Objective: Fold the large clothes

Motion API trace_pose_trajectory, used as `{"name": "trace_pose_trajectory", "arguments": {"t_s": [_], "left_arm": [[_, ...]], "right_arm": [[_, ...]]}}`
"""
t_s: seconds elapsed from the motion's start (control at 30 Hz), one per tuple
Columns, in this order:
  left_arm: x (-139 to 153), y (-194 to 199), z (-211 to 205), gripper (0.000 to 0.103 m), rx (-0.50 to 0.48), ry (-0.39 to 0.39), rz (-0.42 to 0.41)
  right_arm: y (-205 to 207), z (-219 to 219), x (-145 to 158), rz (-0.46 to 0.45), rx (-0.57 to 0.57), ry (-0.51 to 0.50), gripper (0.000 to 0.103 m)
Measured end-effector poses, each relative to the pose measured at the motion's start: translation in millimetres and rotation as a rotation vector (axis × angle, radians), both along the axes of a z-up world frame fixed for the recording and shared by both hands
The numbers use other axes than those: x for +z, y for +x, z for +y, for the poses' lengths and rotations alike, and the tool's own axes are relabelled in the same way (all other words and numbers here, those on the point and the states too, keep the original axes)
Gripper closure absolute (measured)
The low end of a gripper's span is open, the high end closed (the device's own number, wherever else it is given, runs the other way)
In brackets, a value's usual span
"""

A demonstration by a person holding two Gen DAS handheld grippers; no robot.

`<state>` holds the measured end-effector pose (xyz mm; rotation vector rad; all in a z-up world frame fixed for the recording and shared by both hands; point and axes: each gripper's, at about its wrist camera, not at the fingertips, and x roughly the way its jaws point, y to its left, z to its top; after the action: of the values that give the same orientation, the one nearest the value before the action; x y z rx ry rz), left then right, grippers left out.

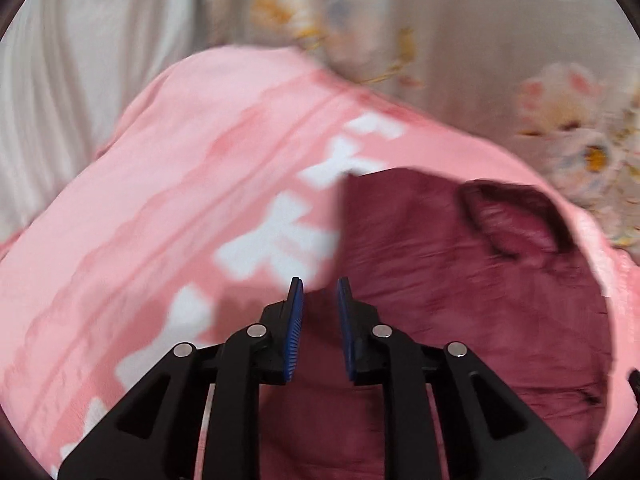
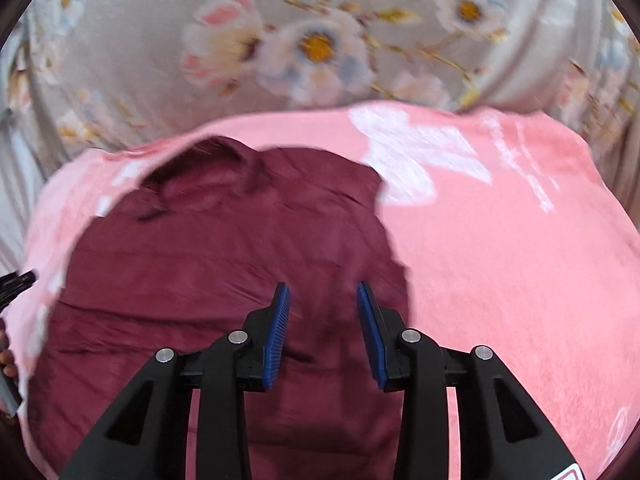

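Observation:
A dark maroon shirt [image 1: 460,280] lies spread on a pink blanket [image 1: 160,208], its collar toward the far side. My left gripper [image 1: 319,286] hovers over the shirt's left edge, jaws apart with nothing between them. In the right wrist view the same maroon shirt [image 2: 224,256] lies on the pink blanket [image 2: 520,272]. My right gripper [image 2: 323,290] is open and empty above the shirt near its right edge. Both views are motion-blurred.
A grey bedsheet with a flower print [image 2: 280,40] lies beyond the blanket. A pale striped cloth [image 1: 72,80] is at the far left. The other gripper's tip [image 2: 16,280] and a hand show at the right wrist view's left edge.

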<state>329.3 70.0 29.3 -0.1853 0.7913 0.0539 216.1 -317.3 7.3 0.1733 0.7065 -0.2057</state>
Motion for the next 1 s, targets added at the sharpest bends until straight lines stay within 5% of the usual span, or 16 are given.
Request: {"name": "trace_pose_trajectory", "arguments": {"t_s": [0.17,0.33,0.73,1.0], "left_arm": [[-5.9,25.6,-82.9,0.086,-0.22,-0.097,0.104],[-61.1,34.6,-126.2,0.085,-0.257,-0.049,0.205],[-86.7,8.6,-126.4,0.086,-0.281,0.05,0.076],[-87.0,8.2,-134.2,0.086,-0.277,0.095,0.059]], "right_arm": [[58.1,51.5,-3.5,0.055,0.168,0.049,0.074],[89.8,77.9,-54.1,0.174,0.219,0.066,0.078],[74.9,98.1,-80.8,0.135,0.214,-0.067,0.079],[74.8,97.0,-80.9,0.127,0.215,-0.058,0.079]]}}
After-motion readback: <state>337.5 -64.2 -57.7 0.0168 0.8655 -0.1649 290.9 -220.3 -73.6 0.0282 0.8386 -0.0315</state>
